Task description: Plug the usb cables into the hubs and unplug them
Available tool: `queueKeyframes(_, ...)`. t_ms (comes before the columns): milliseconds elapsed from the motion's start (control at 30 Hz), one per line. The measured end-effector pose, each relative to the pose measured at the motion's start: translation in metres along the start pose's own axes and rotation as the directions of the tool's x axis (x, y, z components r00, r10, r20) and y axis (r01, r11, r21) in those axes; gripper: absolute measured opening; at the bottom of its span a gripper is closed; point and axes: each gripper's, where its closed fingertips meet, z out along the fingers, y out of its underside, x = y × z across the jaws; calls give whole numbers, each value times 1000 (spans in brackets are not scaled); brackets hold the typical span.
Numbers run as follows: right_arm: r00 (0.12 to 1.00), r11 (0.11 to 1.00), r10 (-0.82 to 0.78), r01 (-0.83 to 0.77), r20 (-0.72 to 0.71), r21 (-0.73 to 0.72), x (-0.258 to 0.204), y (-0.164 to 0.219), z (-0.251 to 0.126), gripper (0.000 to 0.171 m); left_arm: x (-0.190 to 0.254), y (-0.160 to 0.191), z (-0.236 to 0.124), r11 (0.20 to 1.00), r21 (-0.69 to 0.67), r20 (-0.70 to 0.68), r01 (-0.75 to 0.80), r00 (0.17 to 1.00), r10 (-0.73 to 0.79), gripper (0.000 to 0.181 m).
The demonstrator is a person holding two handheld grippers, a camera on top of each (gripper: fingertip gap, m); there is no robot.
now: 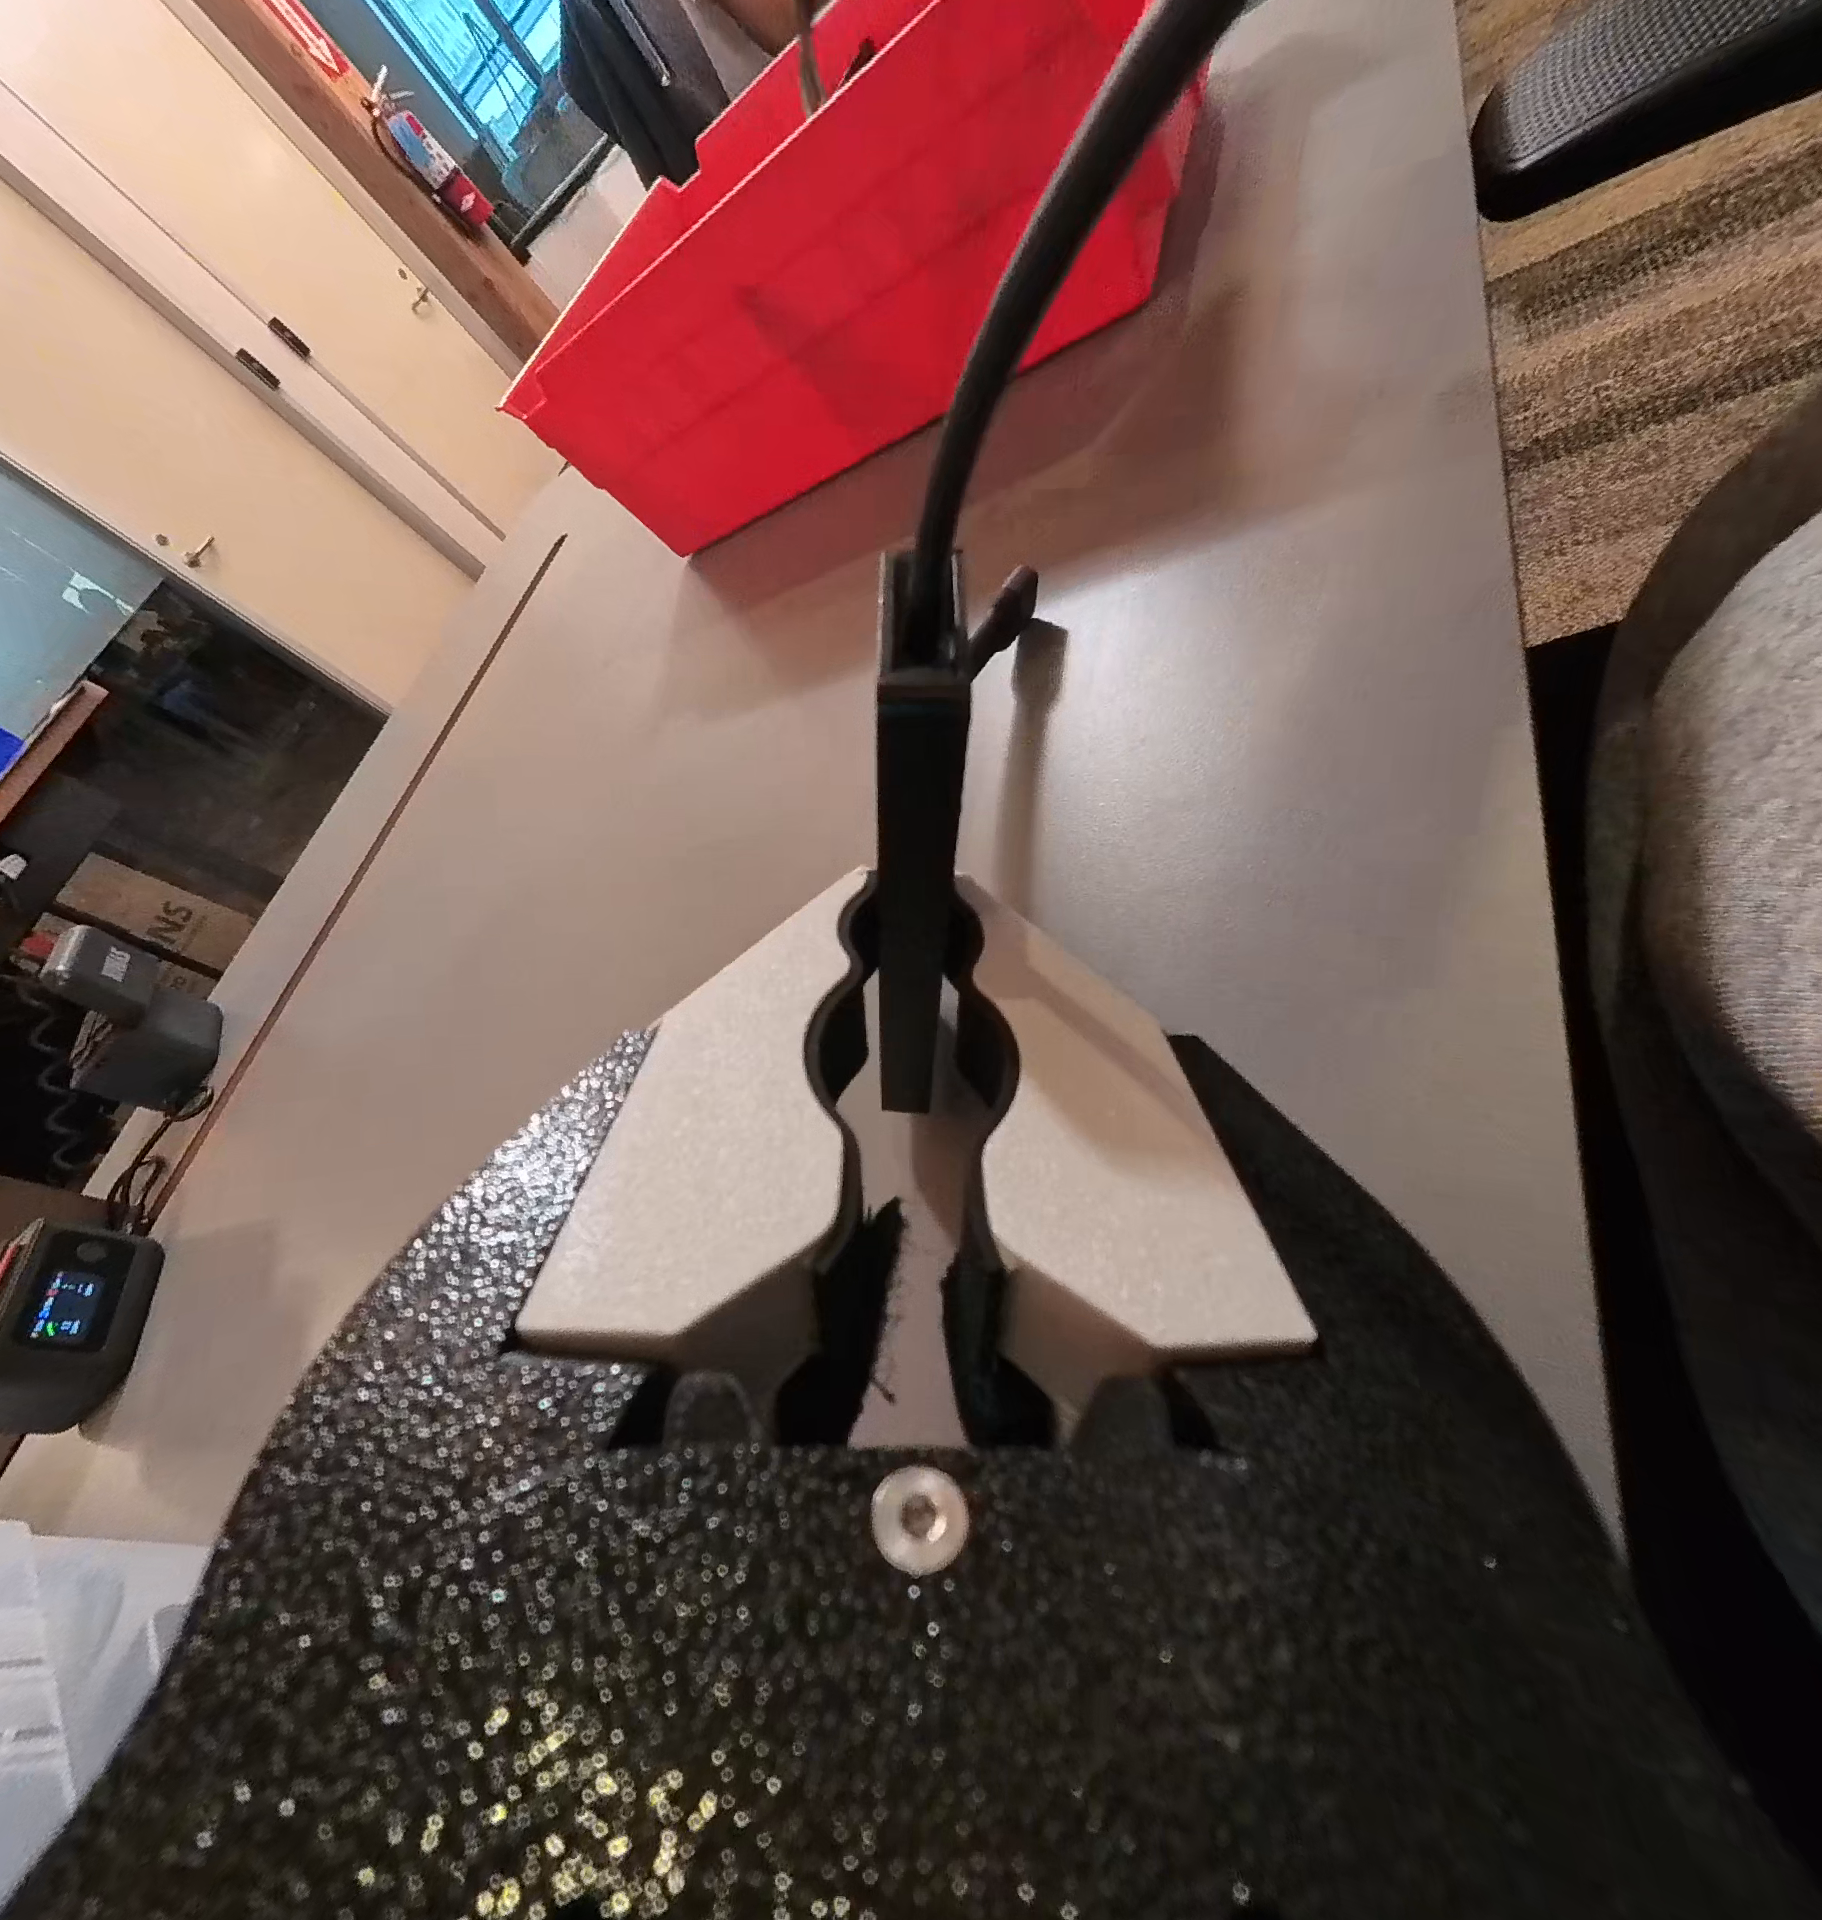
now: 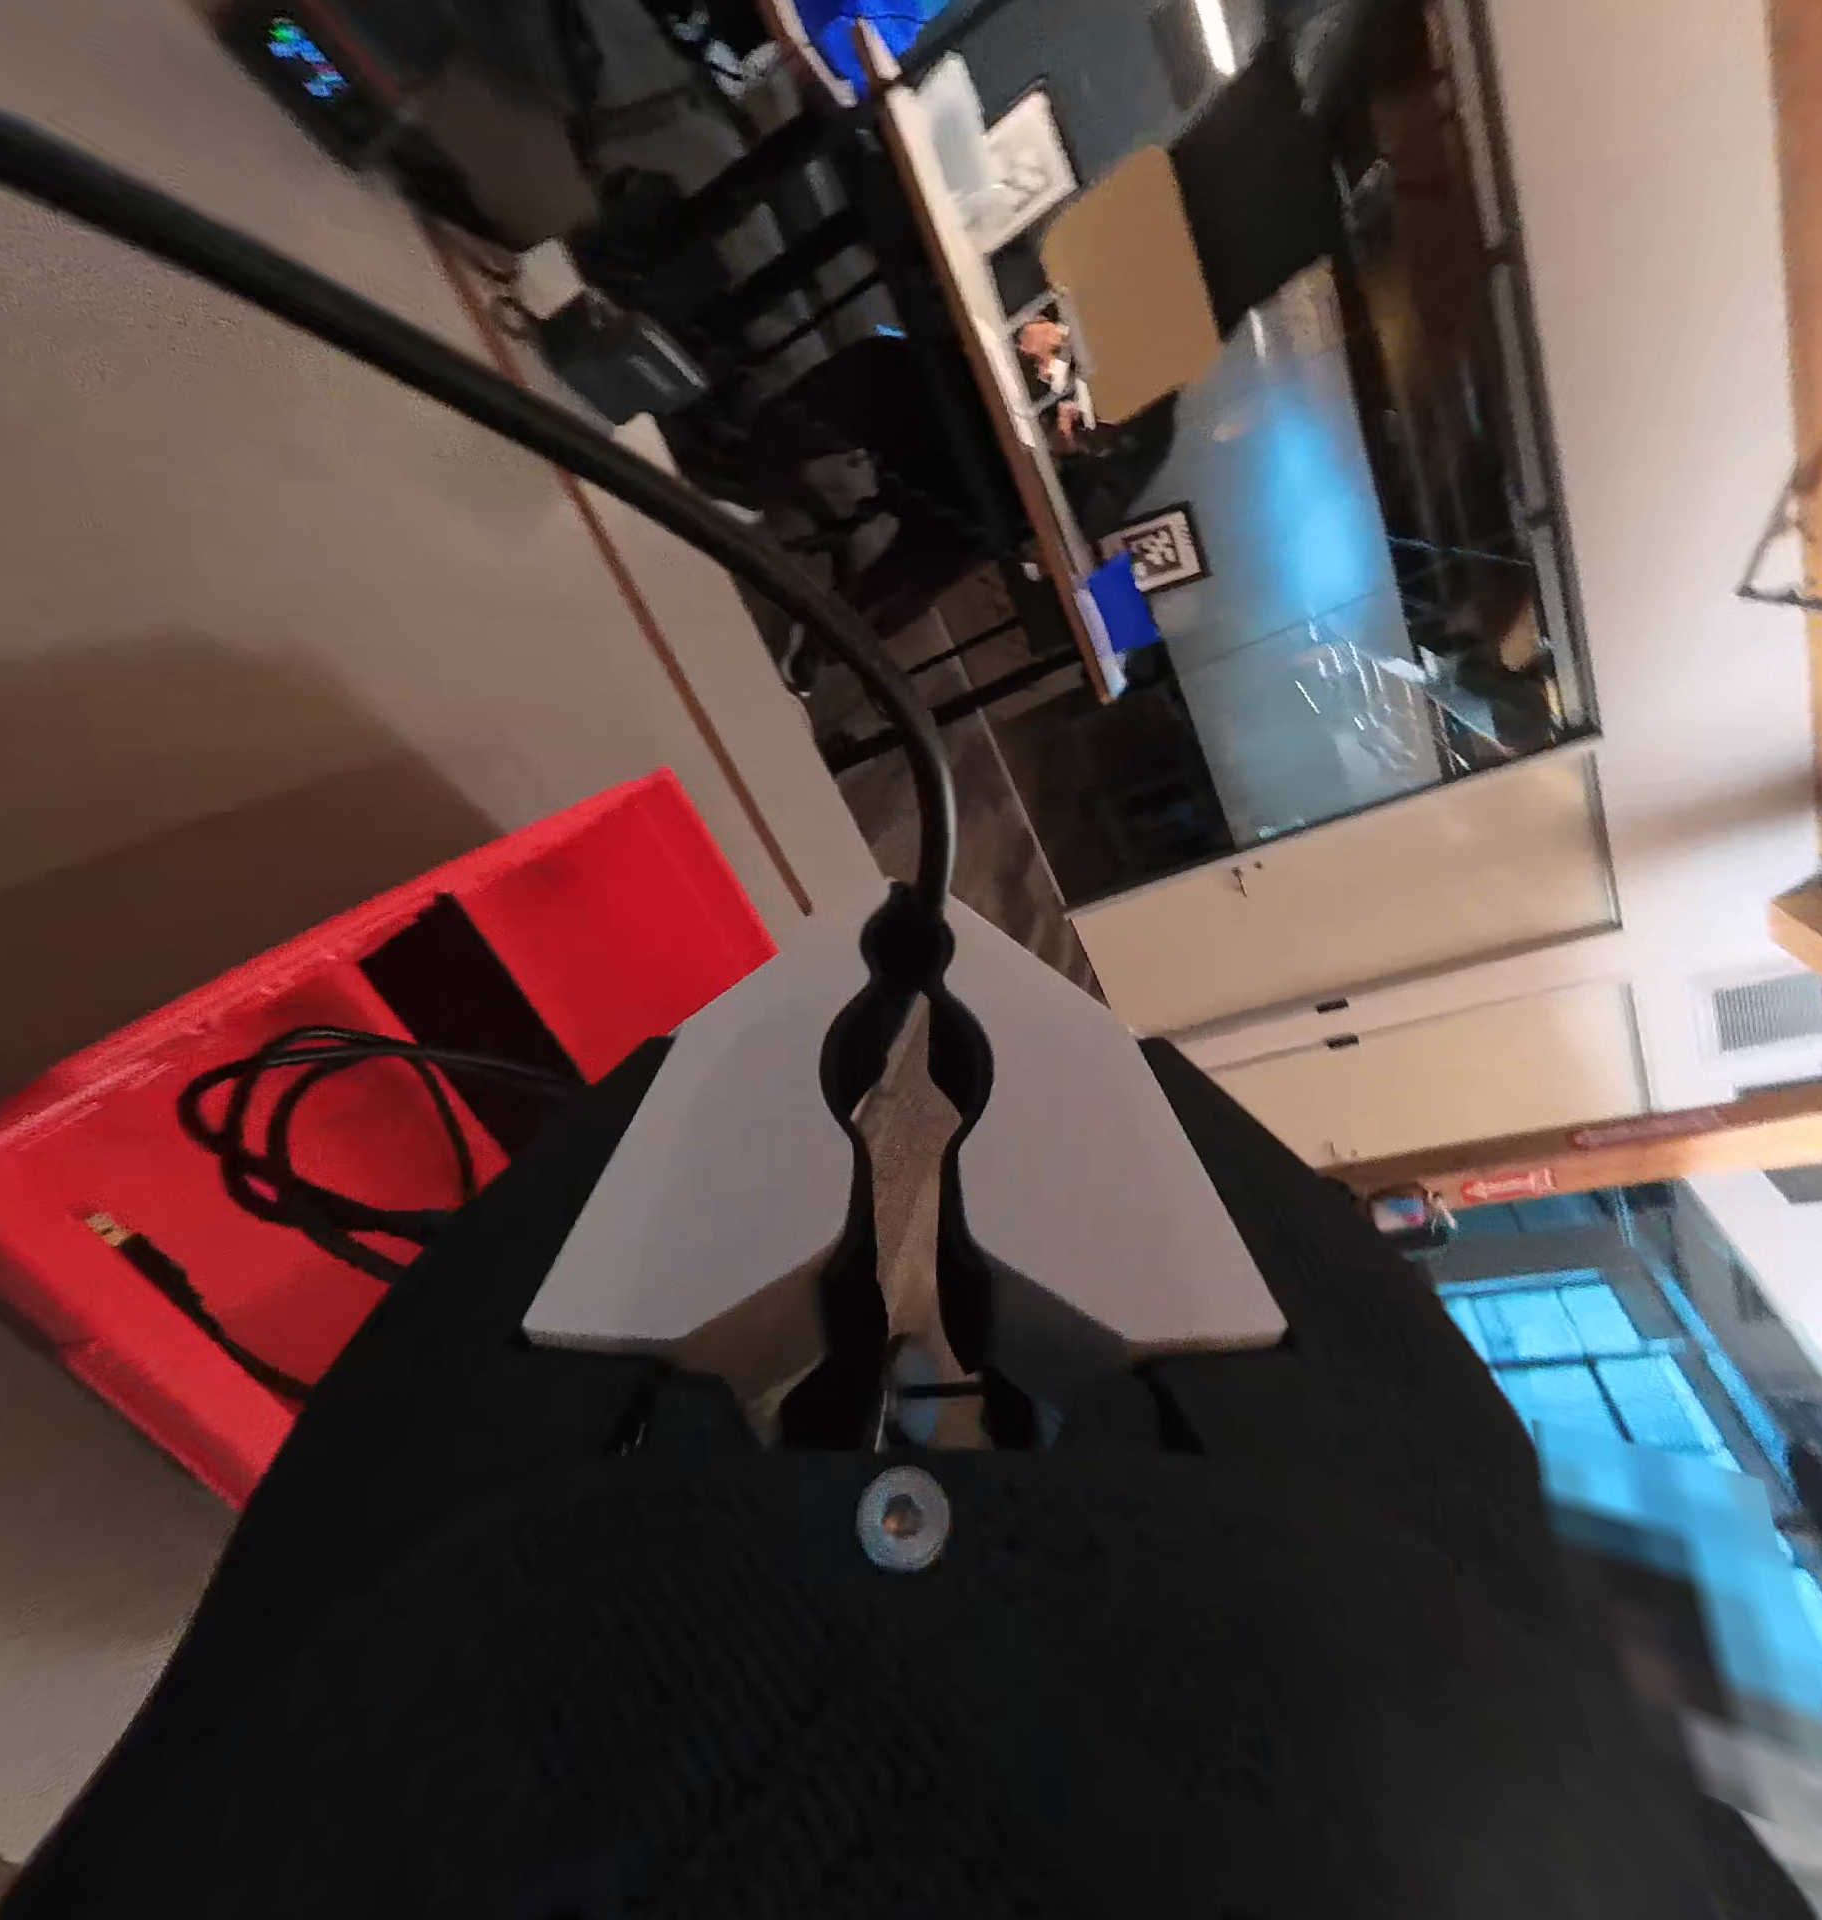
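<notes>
The red bin (image 2: 595,914) is sitting on the table (image 1: 1250,831), holding a coiled spare cable (image 2: 335,1122). Nearer than the bin, the left gripper (image 1: 912,935) is clamping the black hub (image 1: 919,790) upright. The right gripper (image 2: 902,966) is pinching the black cable (image 2: 450,374), apparently mid plugging or unplugging; next comes a straight, aligned push or pull.

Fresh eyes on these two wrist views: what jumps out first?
The red bin on the grey table, coiled black cables inside it. Closer in, the left gripper clamps a slim black USB hub, and the right gripper pinches a black cable.
</notes>
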Motion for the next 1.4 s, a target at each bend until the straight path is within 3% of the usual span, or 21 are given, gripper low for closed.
queueKeyframes(200,973,982,117,-144,-198,-125,67,44,-11,0,0,1,1,1000,-4,0,1,1000,-1,9)
queueKeyframes(333,966,956,116,-172,-230,-238,85,63,4,0,0,2,1,1000,-8,-2,-3,1000,3,8)
queueKeyframes(600,995,904,75,-94,-63,-417,42,94,56,0,1,2,1,1000,-8,-6,-6,1000,6,9)
queueKeyframes(900,977,787,-205,201,60,-583,-13,139,88,0,2,2,1,1000,-7,-7,-12,1000,12,8)
queueKeyframes(1033,910,702,-289,412,297,-581,-56,164,90,0,2,1,0,1000,-8,-7,-16,1000,16,8)
queueKeyframes(1100,882,698,-236,446,408,-560,-79,172,83,0,3,1,-1,1000,-8,-6,-15,1000,15,9)
queueKeyframes(1167,843,734,6,362,538,-575,-109,174,66,0,2,1,-1,1000,-6,-5,-17,1000,17,9)
queueKeyframes(1233,806,755,197,238,558,-610,-120,167,55,0,1,0,-2,1000,-6,-7,-18,1000,18,9)
queueKeyframes(1300,803,754,271,165,530,-636,-111,166,50,0,1,-1,-3,1000,-7,-7,-20,1000,20,8)
queueKeyframes(1400,831,723,346,60,435,-688,-88,163,41,41,0,-2,-1,1000,-4,-5,-21,1000,21,8)
